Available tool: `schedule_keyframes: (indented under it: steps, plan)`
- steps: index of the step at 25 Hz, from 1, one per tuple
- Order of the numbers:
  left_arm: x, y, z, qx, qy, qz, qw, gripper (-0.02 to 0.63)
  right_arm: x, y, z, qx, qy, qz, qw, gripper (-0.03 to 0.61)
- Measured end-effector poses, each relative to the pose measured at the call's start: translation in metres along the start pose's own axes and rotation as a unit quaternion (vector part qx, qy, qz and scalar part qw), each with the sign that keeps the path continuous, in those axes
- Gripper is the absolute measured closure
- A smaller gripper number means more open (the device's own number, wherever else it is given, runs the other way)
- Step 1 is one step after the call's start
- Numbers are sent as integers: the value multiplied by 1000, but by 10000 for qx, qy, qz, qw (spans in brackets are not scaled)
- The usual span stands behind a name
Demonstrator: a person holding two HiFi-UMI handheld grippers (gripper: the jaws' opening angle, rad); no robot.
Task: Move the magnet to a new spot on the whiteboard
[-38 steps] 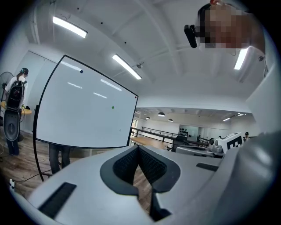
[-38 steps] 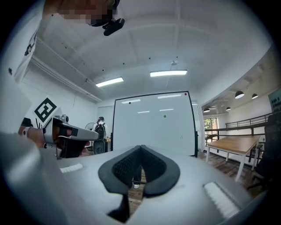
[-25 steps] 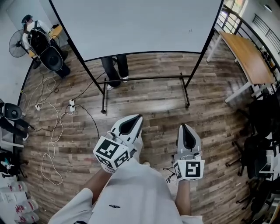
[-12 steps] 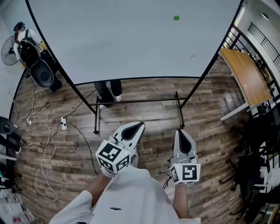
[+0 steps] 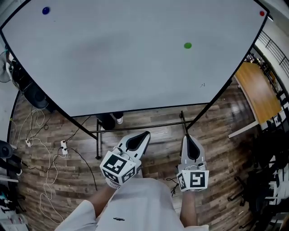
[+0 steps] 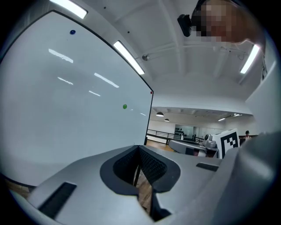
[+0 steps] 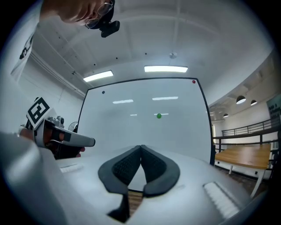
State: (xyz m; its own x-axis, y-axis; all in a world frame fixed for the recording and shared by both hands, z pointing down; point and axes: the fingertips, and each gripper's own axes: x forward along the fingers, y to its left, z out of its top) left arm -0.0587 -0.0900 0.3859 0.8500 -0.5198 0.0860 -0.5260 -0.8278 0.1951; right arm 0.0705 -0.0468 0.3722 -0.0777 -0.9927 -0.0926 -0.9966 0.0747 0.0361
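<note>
The whiteboard (image 5: 117,63) on its wheeled stand fills the upper head view. A small green magnet (image 5: 188,45) sticks to its right-centre; it also shows as the green magnet (image 6: 125,106) in the left gripper view and the green magnet (image 7: 159,115) in the right gripper view. A blue magnet (image 5: 45,10) sits at the board's top left and a red magnet (image 5: 262,13) at its top right. My left gripper (image 5: 143,135) and right gripper (image 5: 186,138) point level at the board, well short of it. Both are shut and hold nothing.
The stand's black crossbar (image 5: 140,126) and legs lie between me and the board. A person's feet (image 5: 113,119) show behind it. Cables and a power strip (image 5: 63,148) lie on the wooden floor at left. A wooden table (image 5: 255,97) and dark chairs (image 5: 271,180) stand at right.
The whiteboard has grown larger and nearer in the head view. First the green magnet, then the blue and red ones, came into sight. Both grippers advanced with me, still shut.
</note>
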Motion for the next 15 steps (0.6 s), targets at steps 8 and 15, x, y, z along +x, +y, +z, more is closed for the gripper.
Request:
schedule_keyframes:
  steps: [8, 15]
  plan:
    - [66, 25, 24, -32, -84, 160, 9998, 607, 67, -46, 8, -138, -24, 168, 9998, 571]
    - [100, 45, 37, -22, -252, 393, 9989, 607, 108, -71, 2, -143, -77, 380, 9991, 571]
